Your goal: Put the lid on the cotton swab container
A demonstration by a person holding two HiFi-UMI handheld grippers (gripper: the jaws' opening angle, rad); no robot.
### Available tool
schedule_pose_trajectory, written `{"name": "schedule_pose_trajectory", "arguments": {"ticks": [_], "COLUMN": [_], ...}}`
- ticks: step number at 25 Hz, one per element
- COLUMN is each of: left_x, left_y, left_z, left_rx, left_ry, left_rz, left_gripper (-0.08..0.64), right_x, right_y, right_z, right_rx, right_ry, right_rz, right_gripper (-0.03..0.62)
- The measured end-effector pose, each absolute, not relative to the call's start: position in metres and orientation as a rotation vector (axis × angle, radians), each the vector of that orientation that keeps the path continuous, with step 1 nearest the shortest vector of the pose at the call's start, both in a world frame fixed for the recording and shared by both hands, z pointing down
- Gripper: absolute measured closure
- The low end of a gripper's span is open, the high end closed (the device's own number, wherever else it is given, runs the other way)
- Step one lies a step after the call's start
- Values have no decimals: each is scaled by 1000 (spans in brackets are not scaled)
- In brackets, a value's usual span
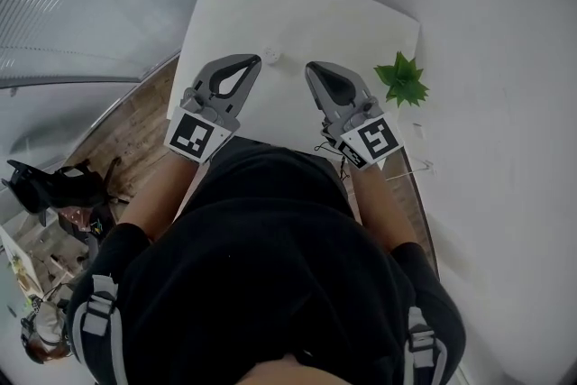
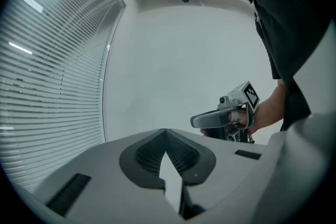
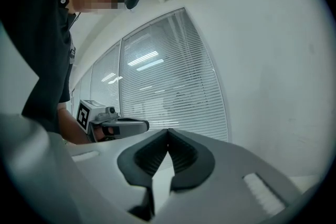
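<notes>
Little of the job could be read off the scene. A small white round thing (image 1: 270, 57), probably the cotton swab container, sat on the white tabletop (image 1: 270, 4), well to the left of the green plant (image 1: 403, 79). It was too small to tell whether its lid was on. No loose lid showed anywhere. The left claw (image 1: 253, 60) was closed tight on nothing, and so was the right claw (image 1: 312, 68). Both were held above the tabletop, left of the plant, with the container just past their tips. With neither claw carrying anything, the work looked either finished or not begun — I could not say which.

The plant stood at the tabletop's right edge. Plain white wall lay behind it, and far to its left ran slatted window blinds (image 2: 47, 86) and a strip of wood floor (image 1: 135, 117).
</notes>
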State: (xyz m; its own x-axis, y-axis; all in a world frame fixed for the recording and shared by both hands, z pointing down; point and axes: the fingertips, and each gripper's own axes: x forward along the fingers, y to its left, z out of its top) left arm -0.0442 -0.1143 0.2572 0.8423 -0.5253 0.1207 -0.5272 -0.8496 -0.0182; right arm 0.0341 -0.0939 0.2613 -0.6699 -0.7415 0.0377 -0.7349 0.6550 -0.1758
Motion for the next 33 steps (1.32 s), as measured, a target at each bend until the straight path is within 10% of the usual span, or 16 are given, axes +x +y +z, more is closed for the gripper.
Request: {"name": "schedule_pose_trajectory", "arguments": {"ticks": [33], "left_x": [-37], "left_y": [-113], "left_z": [219], "left_rx": [3041], "left_ry": [-885], "left_rz": [117], "left_gripper": [550], "right_x": [33], "right_y": [-92], "right_z": [213], "right_rx": [-1220], "right_ry": [2796], "right_rz": [-148], "right_gripper": [581]}}
